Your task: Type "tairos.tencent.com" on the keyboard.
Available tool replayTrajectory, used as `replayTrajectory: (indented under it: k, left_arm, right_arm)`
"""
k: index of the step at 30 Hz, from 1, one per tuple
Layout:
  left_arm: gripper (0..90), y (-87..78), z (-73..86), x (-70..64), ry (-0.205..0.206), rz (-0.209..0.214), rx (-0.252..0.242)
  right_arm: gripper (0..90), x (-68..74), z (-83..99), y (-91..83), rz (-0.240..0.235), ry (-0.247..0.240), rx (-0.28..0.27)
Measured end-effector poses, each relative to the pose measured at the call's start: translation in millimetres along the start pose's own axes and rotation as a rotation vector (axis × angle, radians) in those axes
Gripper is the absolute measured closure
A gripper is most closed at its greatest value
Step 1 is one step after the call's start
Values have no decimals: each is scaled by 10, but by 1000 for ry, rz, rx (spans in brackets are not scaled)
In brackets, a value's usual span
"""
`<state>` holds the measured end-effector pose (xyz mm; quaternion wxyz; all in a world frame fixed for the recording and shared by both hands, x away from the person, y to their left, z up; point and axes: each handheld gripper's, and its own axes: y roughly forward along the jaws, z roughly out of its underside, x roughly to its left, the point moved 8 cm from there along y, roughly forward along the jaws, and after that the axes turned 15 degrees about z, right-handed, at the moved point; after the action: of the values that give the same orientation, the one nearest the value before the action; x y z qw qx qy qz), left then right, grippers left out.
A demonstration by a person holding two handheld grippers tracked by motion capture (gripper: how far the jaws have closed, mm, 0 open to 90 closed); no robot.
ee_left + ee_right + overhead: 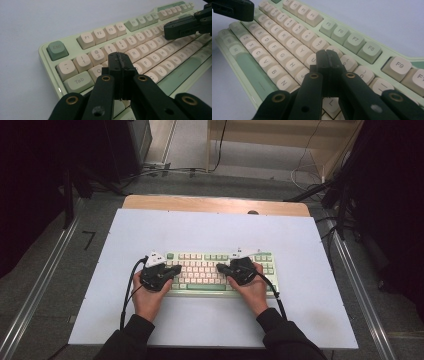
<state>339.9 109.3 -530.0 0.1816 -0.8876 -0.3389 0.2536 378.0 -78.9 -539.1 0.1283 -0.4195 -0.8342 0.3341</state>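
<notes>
While both hands rest at the near edge of the keyboard, the entry reads as follows.

Left hand: left gripper (174,269) held low over the left end of the keyboard (200,287), its tip pointing inward to the right; forearm enters from the bottom of the high view, dark sleeve at the wrist.

Right hand: right gripper (220,268) held low over the right half of the keyboard, its tip pointing inward to the left, facing the other.

Left fingers (117,62): pressed together, nothing held between them; tip sits over the W/E keys just below the number row.

Right fingers (329,60): pressed together, nothing held; tip sits over the U/I keys; whether either tip touches a key cannot be told.

Keyboard: pale green case, cream and green keycaps, lying square on the worktop (210,227) at its middle, nearer the person's side.

Gap: the two tips stand apart over the centre keys.

Surroundings: white worktop sheet over a wooden board (215,204); cables (300,172) on the floor beyond; metal rail (37,290) at the left.
</notes>
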Motion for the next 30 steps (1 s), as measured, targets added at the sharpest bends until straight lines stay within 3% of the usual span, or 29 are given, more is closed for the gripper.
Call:
replayTrajectory:
  k: [30]
  left_arm:
    - [900, 1, 1, -5, -2, 4, 0]
  right_arm:
    - [879, 12, -1, 2, 5, -7, -1]
